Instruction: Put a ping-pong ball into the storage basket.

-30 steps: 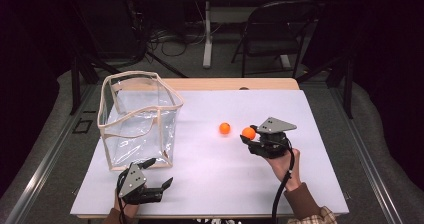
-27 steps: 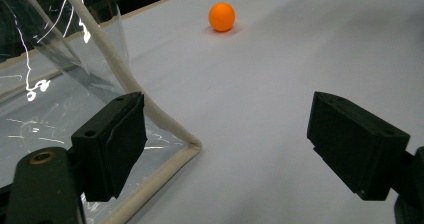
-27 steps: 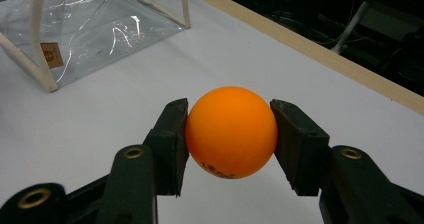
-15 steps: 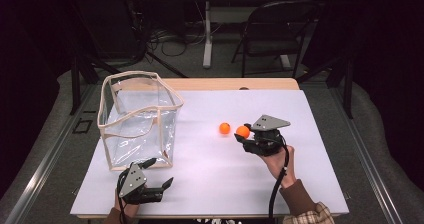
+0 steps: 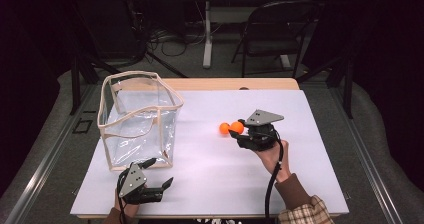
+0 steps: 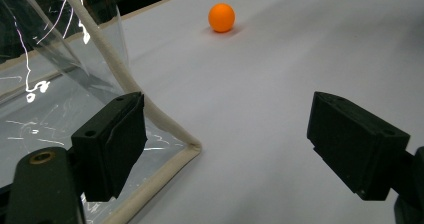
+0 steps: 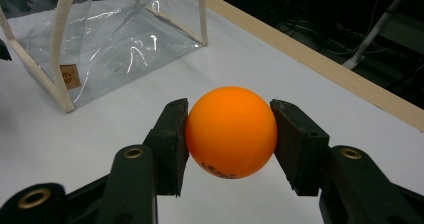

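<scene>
Your right tool (image 5: 239, 130) is clamped on one orange ball (image 7: 231, 132) and has carried it left from where it hung a second ago, so it now sits just beside the second orange ball (image 5: 224, 128) lying on the worktop (image 5: 310, 159). That suggests you're heading for the clear bag (image 5: 140, 119). Your left tool (image 5: 161, 172) rests wide open and empty at the bag's near corner.
</scene>
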The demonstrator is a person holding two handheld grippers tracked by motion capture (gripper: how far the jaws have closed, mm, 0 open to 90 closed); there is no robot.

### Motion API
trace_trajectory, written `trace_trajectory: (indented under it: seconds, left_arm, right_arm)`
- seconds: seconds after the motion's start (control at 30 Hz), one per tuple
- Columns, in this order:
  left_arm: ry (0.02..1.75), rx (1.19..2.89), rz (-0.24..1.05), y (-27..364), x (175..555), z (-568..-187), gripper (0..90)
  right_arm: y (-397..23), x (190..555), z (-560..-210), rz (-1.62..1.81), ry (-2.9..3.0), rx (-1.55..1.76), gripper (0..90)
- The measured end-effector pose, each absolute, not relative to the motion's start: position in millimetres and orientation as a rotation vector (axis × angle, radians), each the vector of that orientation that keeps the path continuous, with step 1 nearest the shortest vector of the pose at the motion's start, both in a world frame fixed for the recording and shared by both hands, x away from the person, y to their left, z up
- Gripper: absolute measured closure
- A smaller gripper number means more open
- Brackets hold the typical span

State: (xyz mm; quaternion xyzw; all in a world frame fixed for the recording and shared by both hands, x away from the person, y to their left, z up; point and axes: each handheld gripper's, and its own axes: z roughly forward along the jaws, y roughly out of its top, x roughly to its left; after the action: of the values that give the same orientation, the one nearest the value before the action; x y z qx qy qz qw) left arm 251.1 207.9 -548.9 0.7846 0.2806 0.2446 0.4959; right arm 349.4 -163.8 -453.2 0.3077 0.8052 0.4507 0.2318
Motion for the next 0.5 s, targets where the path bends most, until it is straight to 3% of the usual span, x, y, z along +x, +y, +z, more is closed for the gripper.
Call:
trace_trajectory:
  seconds: [0.5]
  left_arm:
    - [0.68,1.9,0.592,207.7,251.2,-549.0,15.9]
  right_arm:
    - [-149.8,359.9,-447.7,1.258,2.23,0.819,51.0]
